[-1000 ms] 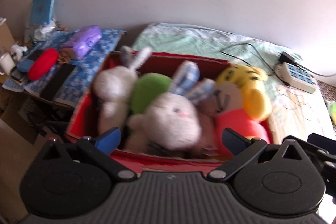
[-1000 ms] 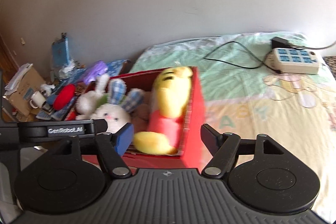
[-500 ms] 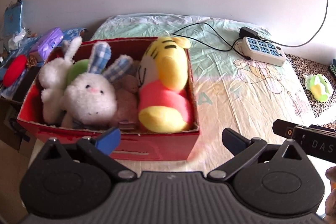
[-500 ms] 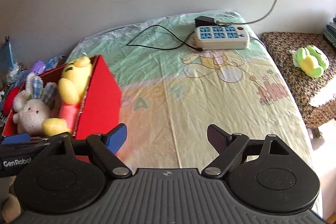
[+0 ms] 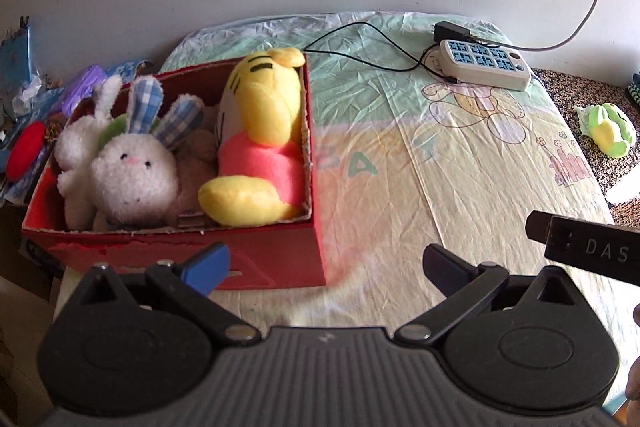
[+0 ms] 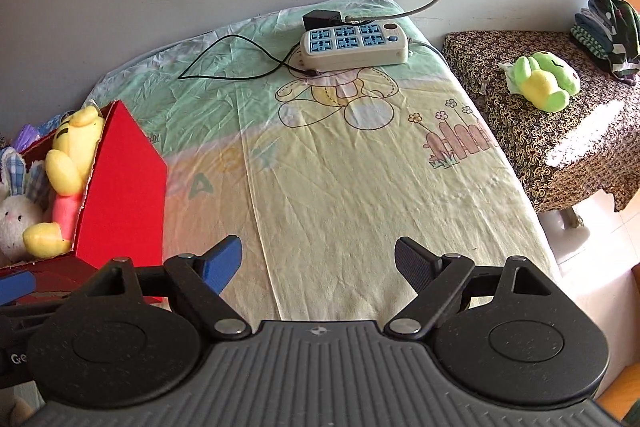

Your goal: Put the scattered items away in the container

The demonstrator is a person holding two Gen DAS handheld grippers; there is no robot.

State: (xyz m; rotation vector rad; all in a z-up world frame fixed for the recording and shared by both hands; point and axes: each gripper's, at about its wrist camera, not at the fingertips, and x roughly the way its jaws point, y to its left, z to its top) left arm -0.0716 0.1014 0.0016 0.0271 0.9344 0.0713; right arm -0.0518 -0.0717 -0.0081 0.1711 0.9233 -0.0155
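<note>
A red box stands on the bed at the left, and shows at the left edge of the right wrist view. In it lie a yellow tiger plush, a white rabbit with checked ears and a second white rabbit. My left gripper is open, near the box's front right corner, with nothing between its fingers. My right gripper is open over bare sheet, right of the box. A green frog plush lies on the patterned side table, also seen in the left wrist view.
A white power strip with a black cable lies at the far end of the bed. Folded clothes sit on the side table. A cluttered stand with a red object is left of the box.
Both grippers drew back and swung right. The box slid left in both views, and the side table with the frog plush came into sight. The right gripper's fingers spread wider.
</note>
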